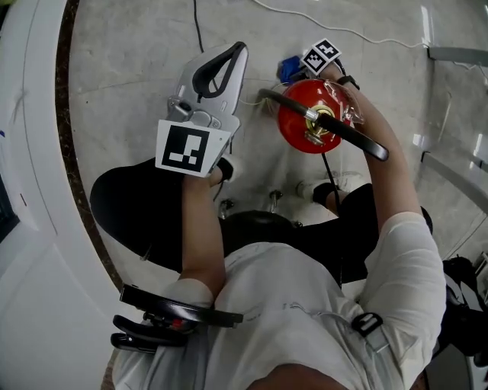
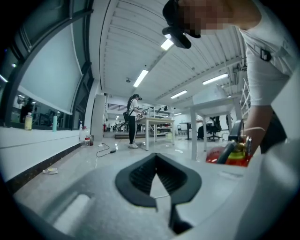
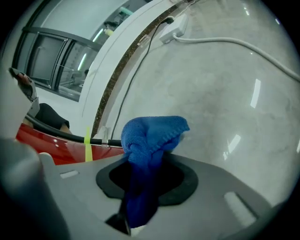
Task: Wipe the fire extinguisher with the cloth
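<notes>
A red fire extinguisher (image 1: 299, 122) with a black lever handle (image 1: 358, 135) stands on the floor between the person's knees. It also shows at the right edge of the left gripper view (image 2: 233, 156). My right gripper (image 1: 299, 67) is just behind it, shut on a blue cloth (image 3: 149, 140) that bunches out of the jaws. In the right gripper view the extinguisher's red body (image 3: 51, 143) and black hose lie close at the left. My left gripper (image 1: 238, 50) is held up to the left of the extinguisher, apart from it, shut with nothing in it (image 2: 156, 156).
A curved white wall base (image 1: 34, 190) with a brown strip runs along the left. Cables (image 1: 197, 23) and a power strip (image 3: 172, 31) lie on the grey floor. Metal frame bars (image 1: 457, 55) are at the right. A person (image 2: 133, 120) stands by distant tables.
</notes>
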`<state>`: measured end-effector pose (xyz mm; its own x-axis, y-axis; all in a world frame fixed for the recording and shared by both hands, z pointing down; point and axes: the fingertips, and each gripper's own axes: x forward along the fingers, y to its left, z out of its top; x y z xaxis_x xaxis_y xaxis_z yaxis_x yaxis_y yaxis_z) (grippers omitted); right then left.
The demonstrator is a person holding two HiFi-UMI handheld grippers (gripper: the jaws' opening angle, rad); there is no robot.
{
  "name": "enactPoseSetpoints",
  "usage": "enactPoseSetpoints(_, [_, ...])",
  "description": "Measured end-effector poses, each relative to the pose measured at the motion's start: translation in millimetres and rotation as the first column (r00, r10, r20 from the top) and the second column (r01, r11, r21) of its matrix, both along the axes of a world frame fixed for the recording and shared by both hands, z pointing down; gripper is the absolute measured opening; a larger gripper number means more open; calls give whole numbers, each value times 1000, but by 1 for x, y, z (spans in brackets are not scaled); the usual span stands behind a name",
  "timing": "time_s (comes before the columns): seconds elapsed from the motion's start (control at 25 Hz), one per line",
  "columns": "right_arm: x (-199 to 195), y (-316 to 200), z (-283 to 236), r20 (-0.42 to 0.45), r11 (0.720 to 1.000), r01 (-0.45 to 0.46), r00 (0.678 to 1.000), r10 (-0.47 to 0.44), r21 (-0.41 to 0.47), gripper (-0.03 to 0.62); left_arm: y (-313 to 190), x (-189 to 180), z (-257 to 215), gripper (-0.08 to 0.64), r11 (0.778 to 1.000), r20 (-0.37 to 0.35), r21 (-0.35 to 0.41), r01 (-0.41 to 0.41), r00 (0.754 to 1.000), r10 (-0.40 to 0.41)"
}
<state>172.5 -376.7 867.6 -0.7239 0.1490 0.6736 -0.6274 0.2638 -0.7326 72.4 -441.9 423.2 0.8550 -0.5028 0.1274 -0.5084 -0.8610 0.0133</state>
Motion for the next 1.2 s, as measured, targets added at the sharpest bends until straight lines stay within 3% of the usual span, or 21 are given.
enactPoseSetpoints(0.12, [-2,-13,-42,49,996,64,997,-68,66,120,2,1,-1,-2,1000,-1,-5,-2,1000,2])
enactPoseSetpoints(0.2, [-17,-30,-109,182,987,82,977,-107,138,120,2,-1,-2,-2,1000,1,-10,7,1000,-7])
enactPoseSetpoints(0.32, [-33,-53,-233,371,970,73,915,-158,233,120,-2,-2,-14,-2,999,-36,-16,34,999,-35])
enactPoseSetpoints(0.4, [-36,-54,-296,444,971,78,879,-174,226,120,-4,-3,-21,0,999,-46,-17,41,998,-42])
enactPoseSetpoints(0.48, [-38,-51,-323,465,976,109,865,-188,191,120,-5,-7,-24,0,999,-35,-9,46,998,-46])
enactPoseSetpoints(0.72, [-54,-37,-311,388,953,289,870,-303,97,120,-14,-27,-34,0,995,-53,6,100,994,-100])
enactPoseSetpoints(1.0, [-76,-20,-290,314,874,486,833,-456,-19,117,-21,-33,-31,0,991,-60,-1,136,989,-136])
enactPoseSetpoints(1.08, [-80,-11,-261,302,850,523,822,-482,-68,117,-18,-29,-24,0,994,-50,1,113,992,-113])
enactPoseSetpoints(1.2, [-86,2,-178,261,820,559,815,-517,-123,117,-10,-30,-2,0,995,-5,-10,96,995,-96])
